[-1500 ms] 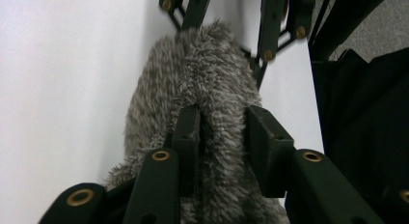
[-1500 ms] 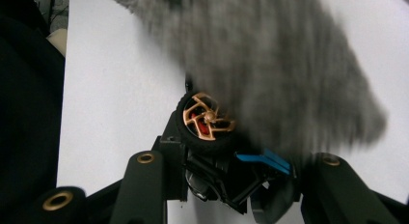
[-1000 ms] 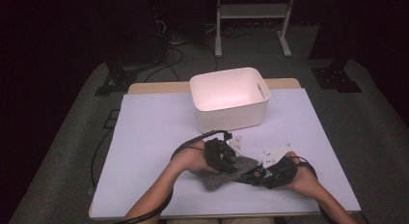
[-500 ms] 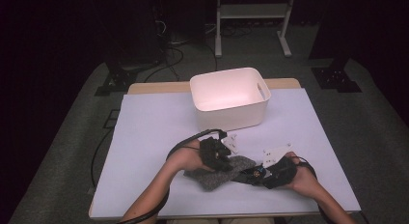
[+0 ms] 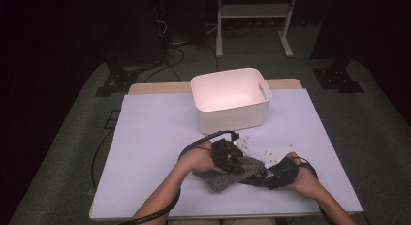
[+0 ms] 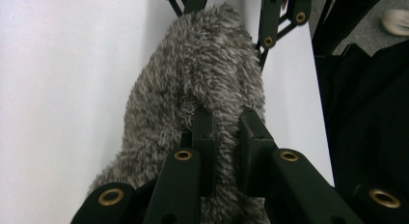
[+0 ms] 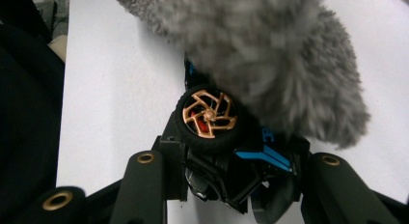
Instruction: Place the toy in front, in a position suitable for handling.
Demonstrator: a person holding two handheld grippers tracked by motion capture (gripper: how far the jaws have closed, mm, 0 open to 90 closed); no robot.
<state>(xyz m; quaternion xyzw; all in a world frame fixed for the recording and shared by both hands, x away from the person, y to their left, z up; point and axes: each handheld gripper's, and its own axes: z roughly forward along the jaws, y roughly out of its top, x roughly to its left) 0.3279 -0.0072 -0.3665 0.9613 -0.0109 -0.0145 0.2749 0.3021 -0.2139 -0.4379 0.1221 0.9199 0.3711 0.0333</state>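
Looking down from the high view, the left gripper [image 5: 236,158] and right gripper [image 5: 261,174] meet over a grey fuzzy cloth [image 5: 228,175] lying near the front edge of the white counter [image 5: 155,137]; a white bin [image 5: 230,100] stands farther back, well apart from them. Left gripper view: the left gripper [image 6: 225,132] has its jaws nearly together, pinching a fold of the fuzzy cloth [image 6: 202,79], which rests on the counter [image 6: 58,89]. Right gripper view: the right gripper [image 7: 236,171] has its jaws partly apart, clasping a black toy car [image 7: 231,156] with a gold-spoked wheel [image 7: 208,117]; the fuzzy cloth [image 7: 270,45] drapes over the car's far end.
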